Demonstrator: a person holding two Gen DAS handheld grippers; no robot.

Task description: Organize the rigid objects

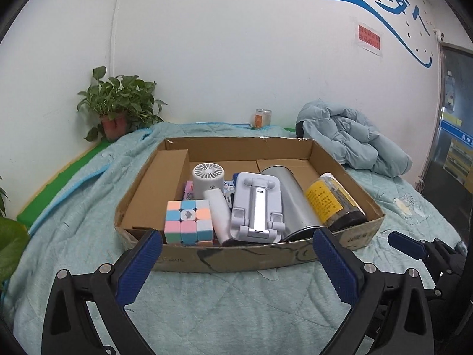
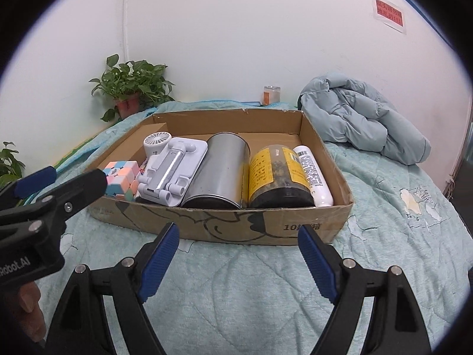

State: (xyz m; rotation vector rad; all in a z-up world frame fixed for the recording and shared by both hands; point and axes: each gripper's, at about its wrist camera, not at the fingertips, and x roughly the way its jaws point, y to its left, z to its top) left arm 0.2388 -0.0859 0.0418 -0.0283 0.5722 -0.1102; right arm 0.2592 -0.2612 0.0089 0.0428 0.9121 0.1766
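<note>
A shallow cardboard box (image 1: 348,241) (image 2: 266,230) sits on a light teal quilt. Inside lie a pastel puzzle cube (image 1: 189,222) (image 2: 121,179), a white handheld fan (image 1: 210,179) (image 2: 156,145), a white folding phone stand (image 1: 257,210) (image 2: 171,171), a metal tin (image 1: 295,204) (image 2: 218,171), a jar with a yellow label (image 1: 334,201) (image 2: 275,174) and a white tube (image 2: 313,174). My left gripper (image 1: 236,245) hovers in front of the box's near wall, open and empty. My right gripper (image 2: 239,239) is also open and empty, just short of the box front.
A crumpled pale blue jacket (image 1: 351,139) (image 2: 363,118) lies at the back right of the quilt. A potted plant (image 1: 118,109) (image 2: 133,88) and a small glass jar (image 1: 262,117) (image 2: 272,94) stand by the white wall. A thumb (image 2: 28,304) shows beside the left gripper's body.
</note>
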